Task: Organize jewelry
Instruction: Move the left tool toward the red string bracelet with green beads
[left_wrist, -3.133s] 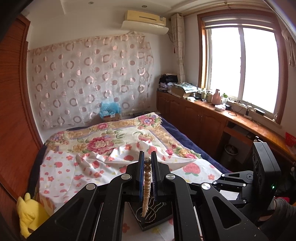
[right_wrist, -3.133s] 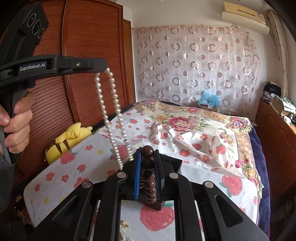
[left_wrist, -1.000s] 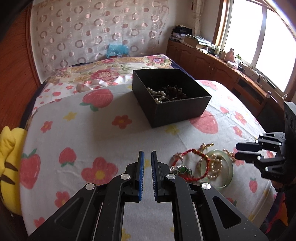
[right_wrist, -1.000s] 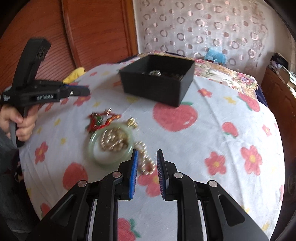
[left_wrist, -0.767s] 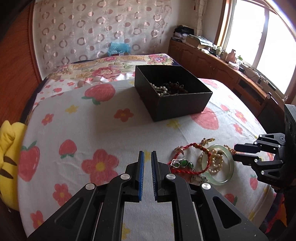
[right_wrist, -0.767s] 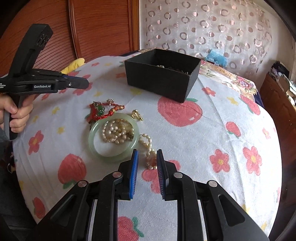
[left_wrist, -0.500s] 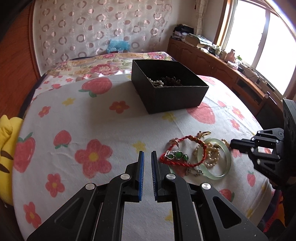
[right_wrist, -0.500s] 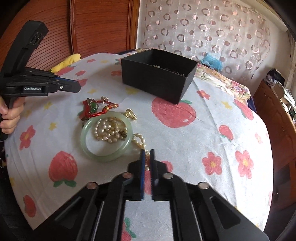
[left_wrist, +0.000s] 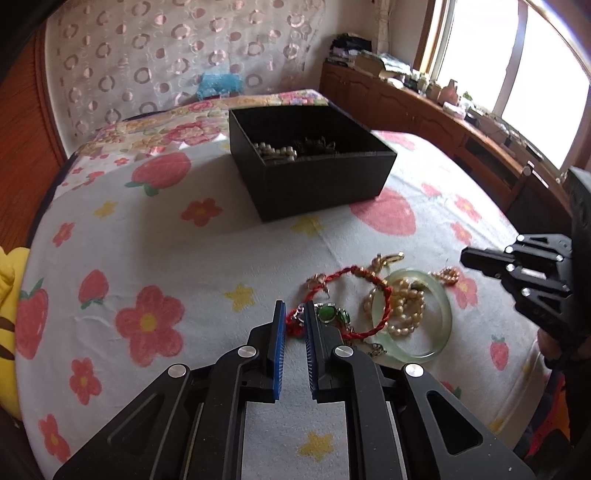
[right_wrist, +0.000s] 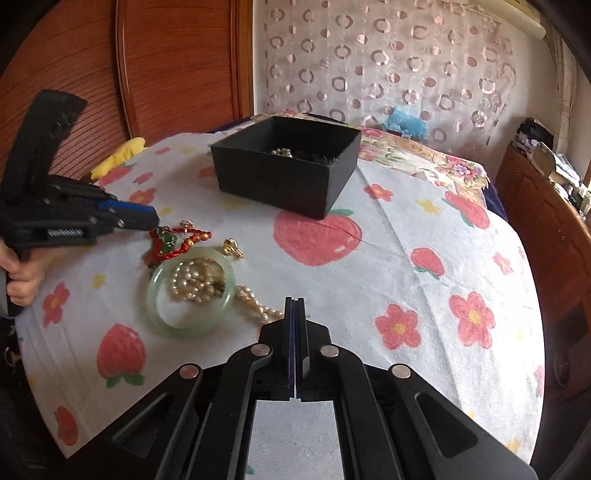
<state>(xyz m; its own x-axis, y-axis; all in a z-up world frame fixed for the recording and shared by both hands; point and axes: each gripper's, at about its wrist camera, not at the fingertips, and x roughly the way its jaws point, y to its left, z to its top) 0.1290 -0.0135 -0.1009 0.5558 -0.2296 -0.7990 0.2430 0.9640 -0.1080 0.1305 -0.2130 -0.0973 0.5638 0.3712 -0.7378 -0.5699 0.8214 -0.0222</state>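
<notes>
On the flowered cloth lies a pile: a jade bangle around a pearl bracelet, a red cord bracelet and a green-stone piece. My left gripper is at the red cord's near end. Its jaws are opening, with the cord's end showing in the narrow gap. My right gripper is shut, pads together, and the tail of a pearl strand reaches its left finger. The black box holds pearls and dark beads.
A small gold clasp lies beside the bangle. A yellow plush toy sits at the cloth's left edge. A hand grips the left tool. A wooden wardrobe stands behind and a wooden cabinet to the right.
The pearls and dark beads held three seconds ago now lie in the box. The right jaws have closed beside the pearl strand. The left gripper has moved forward onto the red cord.
</notes>
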